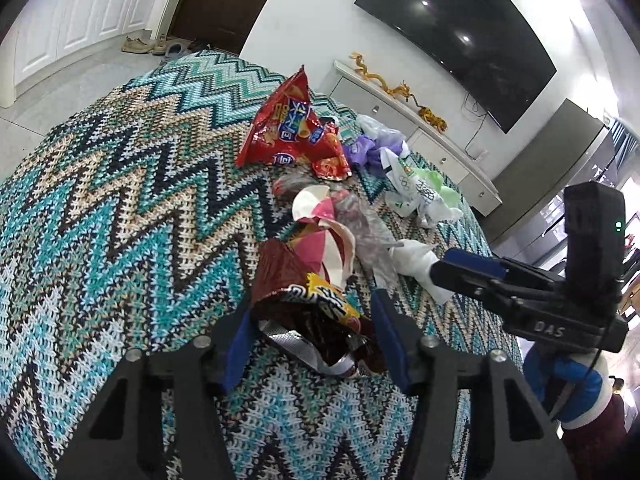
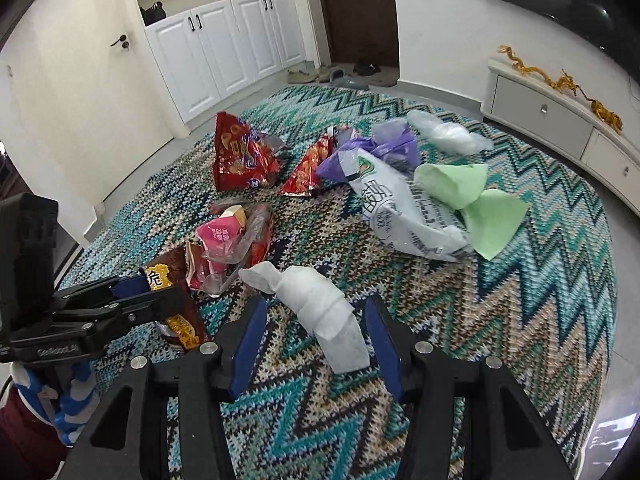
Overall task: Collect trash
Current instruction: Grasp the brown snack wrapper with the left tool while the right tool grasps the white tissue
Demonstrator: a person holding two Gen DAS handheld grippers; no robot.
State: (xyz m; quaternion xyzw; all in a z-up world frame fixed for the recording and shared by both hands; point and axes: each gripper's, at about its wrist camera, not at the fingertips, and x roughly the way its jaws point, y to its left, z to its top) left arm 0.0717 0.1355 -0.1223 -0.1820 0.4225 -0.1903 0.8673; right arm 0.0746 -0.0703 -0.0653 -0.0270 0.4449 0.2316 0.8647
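Grippers both busy: left gripper clamped on brown snack bag, crinkly foil, featherlight, pinch crumpled middle. Right gripper straddling white tissue wad, not squeezing yet; soft, squashy. All on zigzag rug.

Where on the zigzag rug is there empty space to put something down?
The zigzag rug is bare on the side toward the white cupboards, beyond the big red snack bag. There is also bare rug toward the TV cabinet, past the green paper. The middle is crowded: wrappers, plastic bags and a white tissue lie close together.
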